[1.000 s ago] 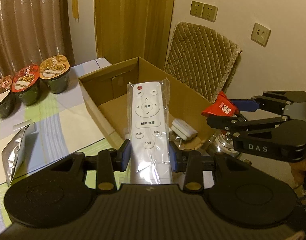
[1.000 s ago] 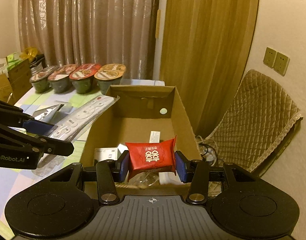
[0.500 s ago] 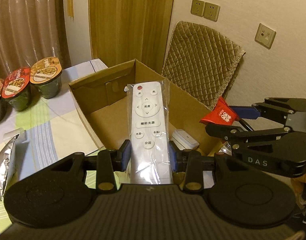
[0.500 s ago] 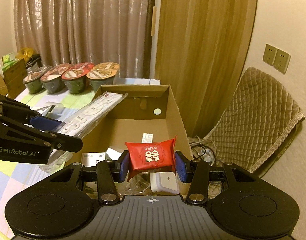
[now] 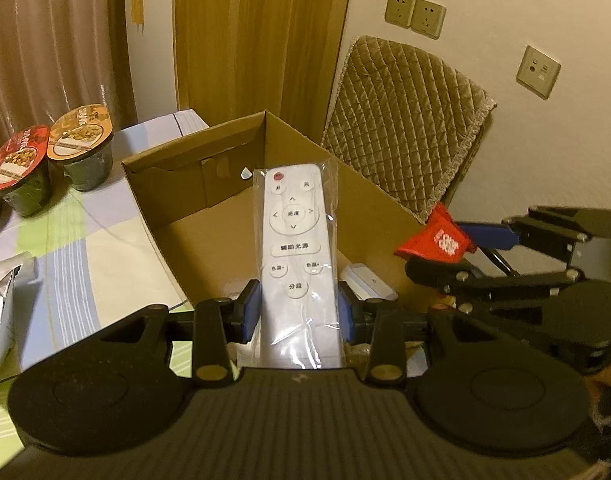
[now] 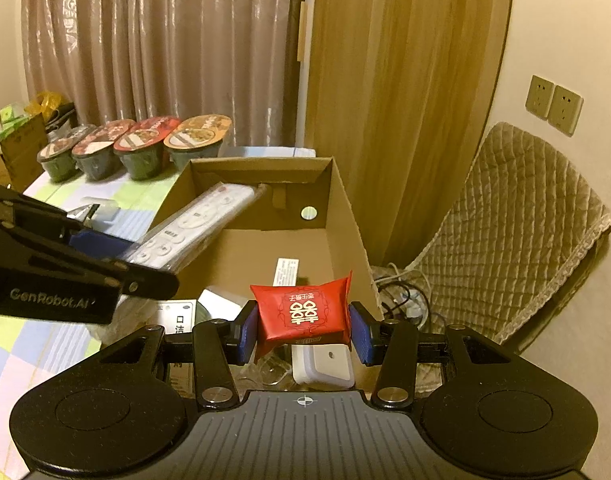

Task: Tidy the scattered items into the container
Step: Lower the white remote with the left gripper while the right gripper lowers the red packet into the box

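Over the striped tablecloth [image 5: 85,256] both loads hang above the cardboard box [image 6: 345,216], left gripper [image 5: 299,312] pinching the wrapped remote [image 5: 297,240], right gripper [image 6: 303,330] clamping the red packet [image 6: 303,310]; releasing both looks next.

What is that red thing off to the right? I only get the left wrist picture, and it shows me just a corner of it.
Observer: A red packet with a gold emblem, clamped in the right gripper.
Visitor: Is it over the box?
Observer: Yes, above the near end of the cardboard box; a white device lies right below.
Visitor: Anything else in the box?
Observer: A small white leaflet lies flat on its floor.
Visitor: How many snack cups?
Observer: Four, in a row.
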